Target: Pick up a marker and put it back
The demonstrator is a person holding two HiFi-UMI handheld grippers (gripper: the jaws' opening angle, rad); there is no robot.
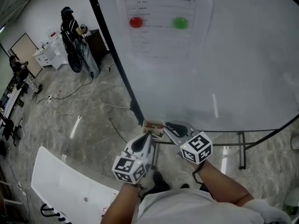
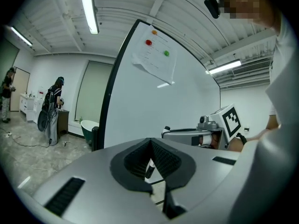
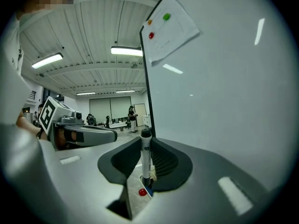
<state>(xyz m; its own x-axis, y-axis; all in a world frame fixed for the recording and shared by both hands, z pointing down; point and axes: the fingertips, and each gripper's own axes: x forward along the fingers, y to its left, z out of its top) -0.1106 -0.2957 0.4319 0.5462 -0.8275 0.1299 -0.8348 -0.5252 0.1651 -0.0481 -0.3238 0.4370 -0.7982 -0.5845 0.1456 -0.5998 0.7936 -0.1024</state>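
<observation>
The right gripper [image 3: 146,141] grasps an upright marker [image 3: 145,164] in its fingers beside the whiteboard [image 3: 224,87]; the left gripper [image 2: 150,144] has its fingers clenched together, empty.

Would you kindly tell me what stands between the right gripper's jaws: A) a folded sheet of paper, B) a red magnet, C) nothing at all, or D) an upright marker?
D: the right gripper view shows a marker standing upright between the jaws of the right gripper, black cap on top.
</observation>
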